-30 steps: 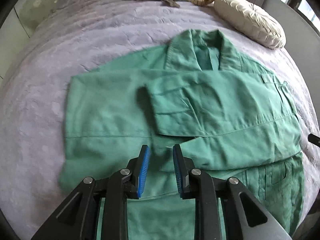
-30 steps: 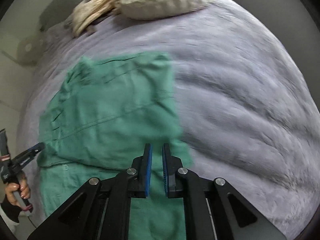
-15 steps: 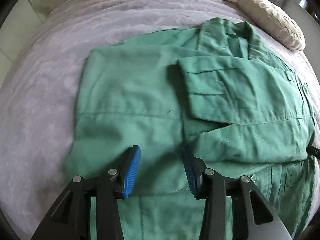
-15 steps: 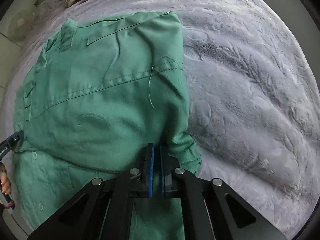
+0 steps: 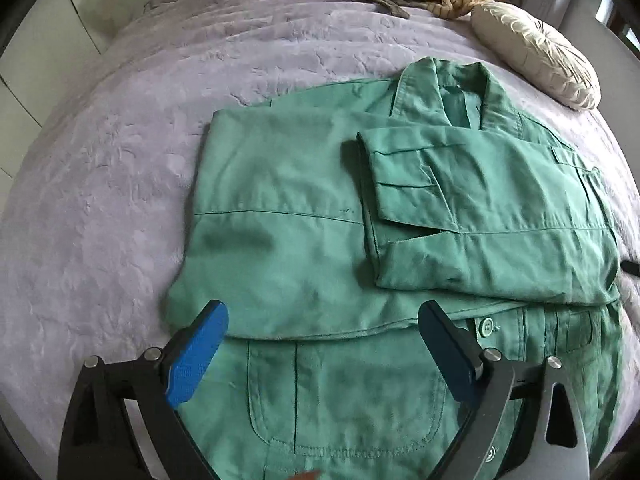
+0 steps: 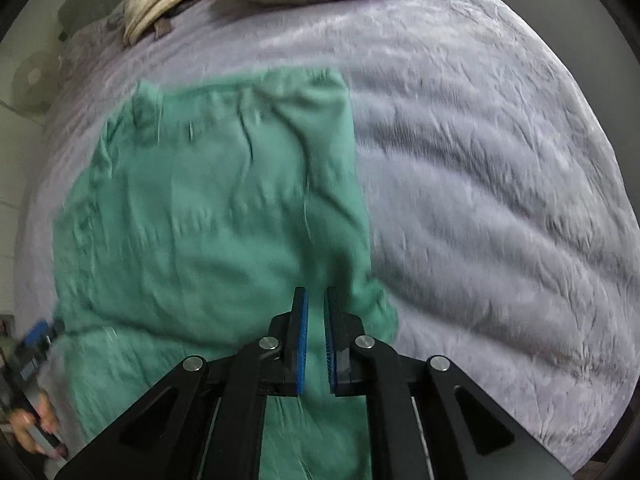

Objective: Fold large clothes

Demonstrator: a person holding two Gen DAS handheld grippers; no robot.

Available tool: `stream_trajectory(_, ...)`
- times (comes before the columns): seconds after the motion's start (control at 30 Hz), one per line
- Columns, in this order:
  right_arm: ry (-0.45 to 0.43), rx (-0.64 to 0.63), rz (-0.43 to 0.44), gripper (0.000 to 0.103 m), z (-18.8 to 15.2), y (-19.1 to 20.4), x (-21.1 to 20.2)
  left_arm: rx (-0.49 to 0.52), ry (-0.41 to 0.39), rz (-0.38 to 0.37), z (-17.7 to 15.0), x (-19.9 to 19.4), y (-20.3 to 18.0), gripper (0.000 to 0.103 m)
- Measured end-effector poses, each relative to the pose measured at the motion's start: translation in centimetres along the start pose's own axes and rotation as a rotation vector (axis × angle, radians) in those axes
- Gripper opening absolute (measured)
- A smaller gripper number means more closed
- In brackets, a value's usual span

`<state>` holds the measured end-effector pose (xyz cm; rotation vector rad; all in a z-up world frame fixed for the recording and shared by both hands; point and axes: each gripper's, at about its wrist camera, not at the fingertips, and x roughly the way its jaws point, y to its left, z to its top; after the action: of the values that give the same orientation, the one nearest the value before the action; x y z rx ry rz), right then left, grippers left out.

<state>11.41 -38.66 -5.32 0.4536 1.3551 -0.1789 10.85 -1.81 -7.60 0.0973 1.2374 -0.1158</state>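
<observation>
Left tool (image 5: 320,344): jaws just spread wide over the green jacket (image 5: 304,216), gripping nothing.
Right tool (image 6: 316,336): narrow gap, just parting, nothing pinched.
Bed (image 5: 120,160): carries the jacket.

We hold the left gripper (image 5: 322,320) pointing steeply down, jaws just swung wide apart, blue pads (image 5: 196,354) splayed and gripping nothing. Right gripper (image 6: 316,316) also tips steeply down; its jaws have just been opening a little, a narrow gap between the pads, nothing pinched between them. In the right wrist view, blurred, our left hand (image 6: 34,428) wraps the left gripper's handle at lower left.
</observation>
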Motion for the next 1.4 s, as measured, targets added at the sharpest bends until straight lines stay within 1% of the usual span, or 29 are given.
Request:
stream_trajectory(0.03,-0.004,0.010,0.010,0.036,0.9,-0.1,0.2,-0.004,0.005,0.003,0.0,0.0,0.0,0.096)
stream_trajectory(0.1,-0.023,0.025,0.009,0.056,2.8,-0.3,0.6,-0.009,0.013,0.017,0.2,0.4,-0.1,0.096)
stream_trajectory(0.17,-0.044,0.024,-0.009,0.056,4.8,-0.2,1.1,-0.009,0.004,0.048,0.4,0.7,-0.2,0.096)
stream_trajectory(0.23,-0.061,0.020,-0.025,0.056,6.3,0.1,1.6,-0.009,-0.005,0.043,0.5,0.9,-0.3,0.097)
stream_trajectory(0.27,-0.065,0.017,-0.036,0.056,6.6,-0.1,1.6,-0.008,0.003,0.038,0.6,1.1,-0.4,0.096)
stream_trajectory(0.33,-0.059,0.000,-0.088,0.056,7.6,0.0,2.8,-0.002,0.035,0.047,0.6,1.8,-0.7,0.096)
stream_trajectory(0.37,-0.045,-0.016,-0.131,0.056,7.9,0.0,3.6,0.004,0.056,0.055,0.7,2.3,-0.9,0.096)
stream_trajectory(0.4,-0.021,-0.041,-0.199,0.056,7.9,0.0,4.8,0.010,0.071,0.064,0.7,2.5,-1.0,0.096)
stream_trajectory(0.43,-0.006,-0.066,-0.248,0.056,7.8,0.0,5.6,0.014,0.079,0.070,0.6,2.6,-1.1,0.096)
stream_trajectory(0.47,-0.007,-0.096,-0.285,0.056,7.7,-0.1,6.0,0.015,0.081,0.073,0.6,2.6,-1.2,0.096)
stream_trajectory(0.53,-0.036,-0.116,-0.320,0.056,7.3,-0.4,5.5,0.019,0.087,0.062,0.5,2.5,-1.2,0.096)
stream_trajectory(0.57,-0.040,-0.107,-0.318,0.056,7.1,-0.5,5.2,0.020,0.093,0.050,0.4,2.2,-1.3,0.096)
stream_trajectory(0.67,-0.064,-0.069,-0.269,0.057,6.3,-1.1,2.6,0.026,0.102,0.049,0.3,1.6,-1.5,0.096)
stream_trajectory(0.7,-0.074,-0.066,-0.263,0.059,6.0,-1.1,1.9,0.027,0.101,0.052,0.3,1.3,-1.6,0.096)
stream_trajectory(0.77,-0.081,-0.061,-0.234,0.059,4.8,-1.0,0.5,0.026,0.103,0.054,0.2,0.7,-2.1,0.096)
stream_trajectory(0.87,-0.073,-0.057,-0.145,0.062,2.4,-0.7,-1.2,0.024,0.106,0.057,0.0,-0.1,-2.6,0.096)
stream_trajectory(0.93,-0.059,-0.067,-0.090,0.065,0.5,-0.3,-2.2,0.026,0.105,0.072,-0.4,-0.7,-3.3,0.096)
stream_trajectory(0.97,-0.051,-0.069,-0.070,0.066,-0.3,-0.4,-2.3,0.025,0.100,0.081,-0.6,-1.2,-3.5,0.096)
stream_trajectory(1.03,-0.023,-0.078,-0.022,0.073,-1.6,-0.1,-2.6,0.017,0.094,0.082,-0.8,-2.0,-3.9,0.096)
stream_trajectory(1.1,0.000,-0.083,0.021,0.075,-3.2,-0.1,-3.1,0.003,0.089,0.077,-1.2,-2.9,-4.4,0.096)
stream_trajectory(1.17,0.013,-0.083,0.046,0.075,-4.3,0.0,-3.5,-0.008,0.084,0.079,-1.5,-3.5,-4.5,0.096)
stream_trajectory(1.23,0.036,-0.083,0.075,0.080,-5.3,-0.2,-3.8,-0.019,0.084,0.078,-2.0,-4.1,-4.7,0.096)
stream_trajectory(1.33,0.039,-0.079,0.099,0.080,-7.0,-0.4,-4.5,-0.031,0.079,0.093,-2.9,-4.9,-5.0,0.096)
stream_trajectory(1.4,0.035,-0.081,0.110,0.081,-7.7,-0.5,-5.0,-0.043,0.080,0.091,-3.7,-5.6,-5.2,0.096)
